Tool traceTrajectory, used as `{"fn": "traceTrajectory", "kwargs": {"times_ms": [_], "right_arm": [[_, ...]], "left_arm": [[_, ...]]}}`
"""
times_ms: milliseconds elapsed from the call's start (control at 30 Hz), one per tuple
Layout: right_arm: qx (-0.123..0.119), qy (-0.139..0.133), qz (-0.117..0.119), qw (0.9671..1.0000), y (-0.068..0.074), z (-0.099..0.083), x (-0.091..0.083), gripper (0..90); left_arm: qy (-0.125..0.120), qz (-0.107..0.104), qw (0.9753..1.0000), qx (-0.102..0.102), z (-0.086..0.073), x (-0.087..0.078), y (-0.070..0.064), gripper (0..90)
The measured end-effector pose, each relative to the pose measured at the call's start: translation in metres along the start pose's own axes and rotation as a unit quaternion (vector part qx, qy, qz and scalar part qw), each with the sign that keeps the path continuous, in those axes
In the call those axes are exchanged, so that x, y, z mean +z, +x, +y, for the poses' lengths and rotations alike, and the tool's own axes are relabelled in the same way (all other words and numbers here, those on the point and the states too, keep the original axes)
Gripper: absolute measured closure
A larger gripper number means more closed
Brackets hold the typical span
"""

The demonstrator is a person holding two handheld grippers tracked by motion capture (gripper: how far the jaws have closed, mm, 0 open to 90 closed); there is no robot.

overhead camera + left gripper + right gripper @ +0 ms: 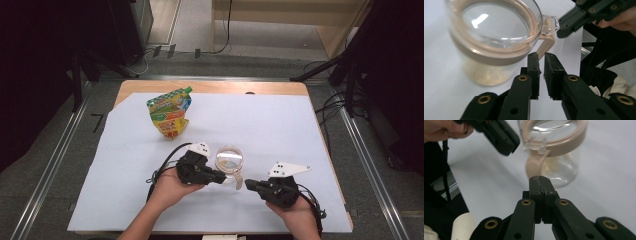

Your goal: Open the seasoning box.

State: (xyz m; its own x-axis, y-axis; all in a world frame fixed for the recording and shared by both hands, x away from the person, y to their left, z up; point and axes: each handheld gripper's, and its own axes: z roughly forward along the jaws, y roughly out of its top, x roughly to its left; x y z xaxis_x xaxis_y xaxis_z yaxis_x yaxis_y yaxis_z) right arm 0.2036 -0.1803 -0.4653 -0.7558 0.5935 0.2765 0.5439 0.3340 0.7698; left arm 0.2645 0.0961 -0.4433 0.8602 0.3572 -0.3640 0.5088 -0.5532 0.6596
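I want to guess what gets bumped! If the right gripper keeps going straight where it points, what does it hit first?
Most likely the beige handle of the glass jar, which sits just past the right gripper; exact depth is unclear.

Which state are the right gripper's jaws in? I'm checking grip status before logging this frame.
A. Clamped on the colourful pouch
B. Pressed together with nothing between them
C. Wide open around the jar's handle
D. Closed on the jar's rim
B: in the right gripper view the right gripper has its jaws pressed flat together, just short of the glass jar's beige handle.
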Motion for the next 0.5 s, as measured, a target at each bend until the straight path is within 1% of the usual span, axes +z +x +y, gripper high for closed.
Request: {"fn": "traceTrajectory", "kwargs": {"times_ms": [33,67,100,133,200,267,300,367,433,500], "right_arm": [[-0.008,0.005,0.007,0.9999,0.005,-0.001,0.003,90.0],[-0.010,0.010,0.010,0.9998,0.008,-0.002,0.004,90.0],[-0.013,0.011,0.011,0.9998,0.009,-0.002,0.005,90.0],[-0.013,0.011,0.011,0.9998,0.009,-0.002,0.005,90.0],[-0.023,0.016,0.024,0.9993,0.015,-0.002,0.011,90.0],[-0.027,0.023,0.031,0.9989,0.018,-0.002,0.017,90.0],[-0.030,0.028,0.033,0.9986,0.019,-0.002,0.021,90.0],[-0.030,0.033,0.038,0.9983,0.020,-0.003,0.028,90.0],[-0.027,0.038,0.037,0.9982,0.019,-0.004,0.035,90.0],[-0.024,0.042,0.036,0.9982,0.017,-0.004,0.039,90.0]], "left_arm": [[0.000,-0.002,1.0000,-0.003,-0.001,-0.003,0.002,76.3],[0.000,-0.001,1.0000,-0.009,-0.002,-0.005,0.003,74.3],[-0.002,0.000,0.9999,-0.010,-0.003,-0.009,0.006,71.9],[-0.002,0.000,0.9999,-0.010,-0.003,-0.009,0.006,69.8],[-0.005,0.010,0.9998,-0.015,-0.005,-0.014,0.009,64.9],[-0.007,0.013,0.9998,-0.016,-0.006,-0.015,0.009,61.6],[-0.011,0.022,0.9996,-0.013,-0.007,-0.016,0.011,58.8],[-0.011,0.031,0.9994,-0.015,-0.009,-0.018,0.013,54.8],[-0.014,0.037,0.9991,-0.018,-0.010,-0.018,0.014,51.8],[-0.018,0.039,0.9989,-0.019,-0.011,-0.020,0.015,50.3]]}}
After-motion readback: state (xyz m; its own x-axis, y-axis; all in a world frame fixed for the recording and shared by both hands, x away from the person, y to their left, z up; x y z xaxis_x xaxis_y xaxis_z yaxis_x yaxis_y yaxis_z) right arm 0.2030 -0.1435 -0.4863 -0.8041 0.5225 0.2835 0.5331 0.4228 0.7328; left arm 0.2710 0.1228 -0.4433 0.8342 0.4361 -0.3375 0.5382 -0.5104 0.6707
